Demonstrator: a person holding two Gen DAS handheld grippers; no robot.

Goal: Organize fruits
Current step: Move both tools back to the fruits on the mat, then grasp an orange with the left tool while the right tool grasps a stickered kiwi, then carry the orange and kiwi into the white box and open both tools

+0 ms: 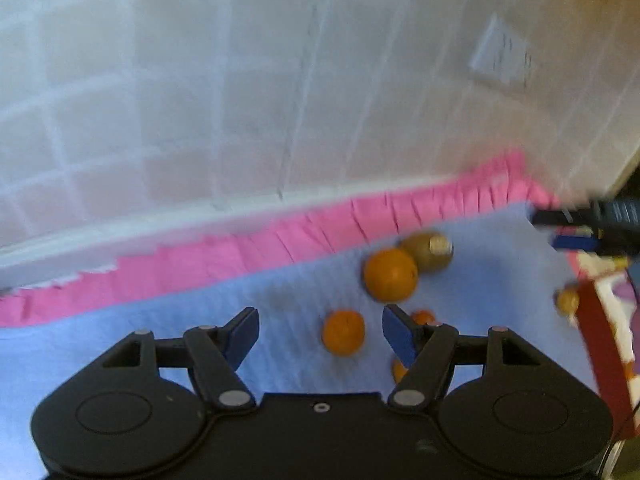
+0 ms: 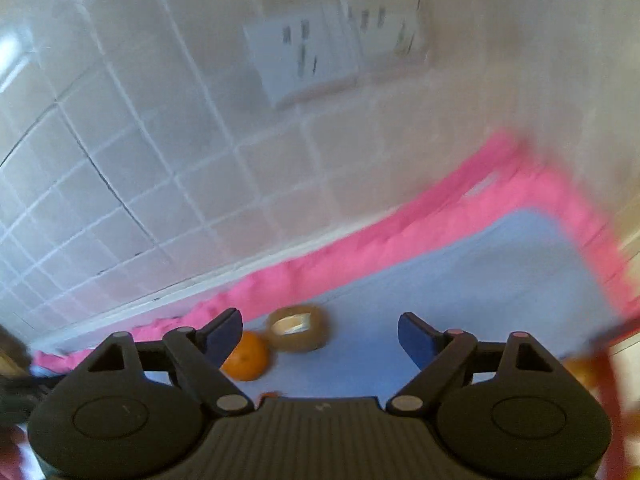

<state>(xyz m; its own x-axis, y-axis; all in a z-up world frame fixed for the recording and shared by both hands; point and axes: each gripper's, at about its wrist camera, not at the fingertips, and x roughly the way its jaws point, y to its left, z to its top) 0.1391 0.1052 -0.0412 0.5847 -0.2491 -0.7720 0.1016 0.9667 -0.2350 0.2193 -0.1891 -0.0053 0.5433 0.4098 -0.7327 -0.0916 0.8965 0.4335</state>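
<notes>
In the left wrist view my left gripper [image 1: 320,330] is open above a blue cloth [image 1: 160,320]. A small orange [image 1: 343,332] lies between its fingertips, lower on the cloth. A larger orange [image 1: 390,275] and a brown kiwi [image 1: 428,251] lie just beyond. Two more small orange fruits [image 1: 423,316] peek out by the right finger. In the right wrist view my right gripper [image 2: 320,334] is open and empty. An orange [image 2: 246,356] sits by its left finger, the kiwi [image 2: 298,328] beside it.
The blue cloth has a pink fringe [image 1: 280,240] along a white tiled wall [image 1: 200,80]. A red-edged box [image 1: 600,340] stands at the right, with a small brown fruit [image 1: 567,300] at its side. Wall sockets [image 2: 304,56] are above.
</notes>
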